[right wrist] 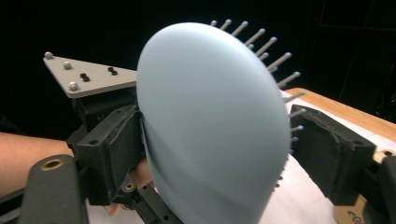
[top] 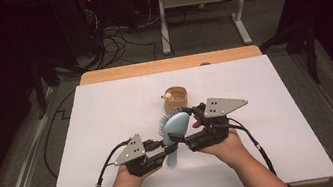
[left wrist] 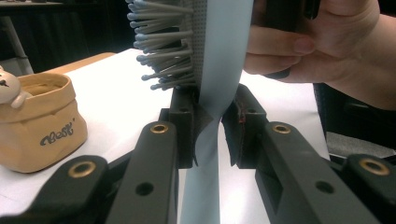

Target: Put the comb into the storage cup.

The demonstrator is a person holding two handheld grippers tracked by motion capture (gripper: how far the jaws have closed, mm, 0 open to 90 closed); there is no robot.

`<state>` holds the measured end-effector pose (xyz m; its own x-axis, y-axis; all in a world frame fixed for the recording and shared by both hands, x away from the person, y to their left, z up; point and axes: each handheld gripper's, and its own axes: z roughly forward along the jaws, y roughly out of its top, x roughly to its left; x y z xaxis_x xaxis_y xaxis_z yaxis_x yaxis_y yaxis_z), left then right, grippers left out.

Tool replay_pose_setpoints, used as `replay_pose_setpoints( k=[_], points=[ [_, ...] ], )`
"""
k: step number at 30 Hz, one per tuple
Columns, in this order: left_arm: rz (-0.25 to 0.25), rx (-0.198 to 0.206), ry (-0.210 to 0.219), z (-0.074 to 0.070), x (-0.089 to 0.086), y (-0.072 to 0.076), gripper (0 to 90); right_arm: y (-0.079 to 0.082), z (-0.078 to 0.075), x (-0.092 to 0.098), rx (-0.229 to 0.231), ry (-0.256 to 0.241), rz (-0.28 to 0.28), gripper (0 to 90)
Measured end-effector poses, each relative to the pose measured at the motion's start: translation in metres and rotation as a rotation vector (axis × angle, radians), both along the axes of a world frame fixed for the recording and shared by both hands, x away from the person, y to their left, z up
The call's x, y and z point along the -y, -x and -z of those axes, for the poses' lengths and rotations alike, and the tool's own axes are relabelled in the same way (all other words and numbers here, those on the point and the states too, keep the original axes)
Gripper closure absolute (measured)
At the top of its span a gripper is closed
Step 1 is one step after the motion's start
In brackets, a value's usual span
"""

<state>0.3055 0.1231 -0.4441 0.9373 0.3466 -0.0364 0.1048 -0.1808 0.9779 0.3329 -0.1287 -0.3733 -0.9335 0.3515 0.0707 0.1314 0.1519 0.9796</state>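
Note:
A light blue hairbrush (top: 176,127) with grey bristles is held above the white sheet between both grippers. My left gripper (top: 169,148) is shut on its handle; in the left gripper view the pads (left wrist: 183,126) pinch the thin neck of the hairbrush (left wrist: 219,70) just under the bristles. My right gripper (top: 187,123) comes in from the right and straddles the brush head. In the right gripper view the rounded back of the hairbrush (right wrist: 210,130) lies against one pad (right wrist: 116,144), and the bristle tips reach the other.
A small tan pot (top: 176,98) with a bear figure on its rim stands just behind the brush, also at left in the left gripper view as the tan pot (left wrist: 39,126). The white sheet (top: 107,113) covers the wooden table (top: 170,64). Cables and desk legs lie beyond.

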Motion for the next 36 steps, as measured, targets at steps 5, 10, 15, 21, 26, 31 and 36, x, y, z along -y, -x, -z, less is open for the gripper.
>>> replay_pose_setpoints(
  k=[5, 10, 15, 21, 26, 31, 36],
  points=[
    [0.012, -0.004, 0.002, -0.0002, -0.0006, -0.0003, 75.0, -0.0013, 0.0003, 0.0002, -0.011, -0.013, -0.025, 24.4],
    [0.020, -0.008, -0.002, 0.0001, -0.0007, -0.0009, 75.0, -0.0026, 0.0006, 0.0009, -0.019, -0.018, -0.040, 27.6],
    [0.027, -0.015, -0.008, 0.0011, -0.0001, -0.0012, 75.5, -0.0029, 0.0001, 0.0024, -0.015, -0.024, -0.056, 34.0],
    [0.033, -0.024, -0.012, 0.0018, 0.0000, -0.0020, 74.9, -0.0031, 0.0002, 0.0034, -0.013, -0.021, -0.075, 38.4],
    [0.037, -0.027, -0.018, 0.0018, 0.0000, -0.0024, 73.4, -0.0030, 0.0003, 0.0033, -0.003, -0.023, -0.088, 44.0],
    [0.041, -0.028, -0.015, 0.0018, -0.0002, -0.0025, 72.7, -0.0026, 0.0001, 0.0039, -0.003, -0.027, -0.103, 48.7],
    [0.041, -0.028, -0.014, 0.0016, -0.0007, -0.0030, 71.9, -0.0026, 0.0000, 0.0047, -0.001, -0.038, -0.118, 54.9]
  ],
)
